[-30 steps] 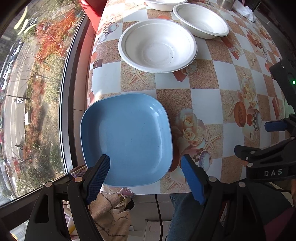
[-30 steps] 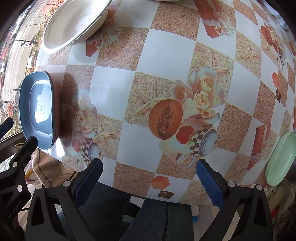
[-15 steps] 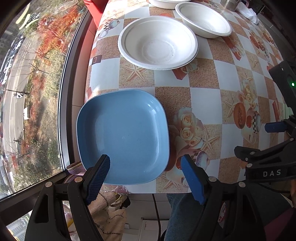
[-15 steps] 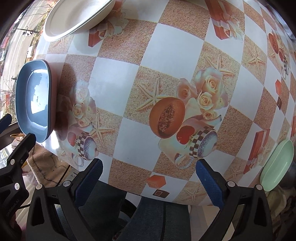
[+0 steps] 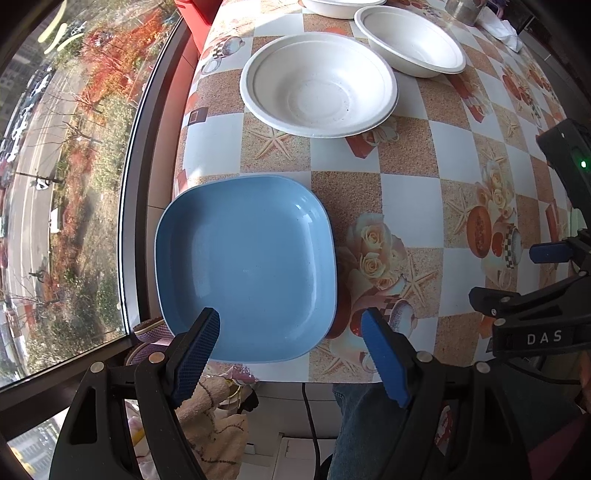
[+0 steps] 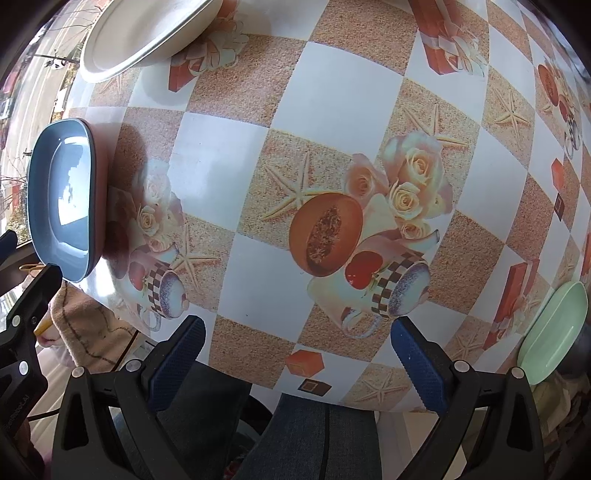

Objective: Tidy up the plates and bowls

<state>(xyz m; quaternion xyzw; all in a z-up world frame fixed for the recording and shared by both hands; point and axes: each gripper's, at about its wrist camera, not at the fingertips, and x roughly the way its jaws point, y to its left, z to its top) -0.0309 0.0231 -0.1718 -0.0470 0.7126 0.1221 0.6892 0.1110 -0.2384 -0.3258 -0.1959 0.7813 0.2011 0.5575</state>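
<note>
A square blue plate lies at the table's near left corner; it also shows in the right wrist view. My left gripper is open and empty, its fingers straddling the plate's near edge just above it. A white bowl sits behind the plate, a second white bowl behind that, a third at the far edge. A green plate lies at the near right edge. My right gripper is open and empty over the table's front edge.
The checkered tablecloth covers the table. A window runs close along the left side. A metal cup and a tissue sit at the far right. A cloth bag and my legs are below the front edge.
My left gripper has moved a little forward and left over the blue plate, which now reaches between the fingertips. The right gripper has drifted slightly; nothing was grasped.
</note>
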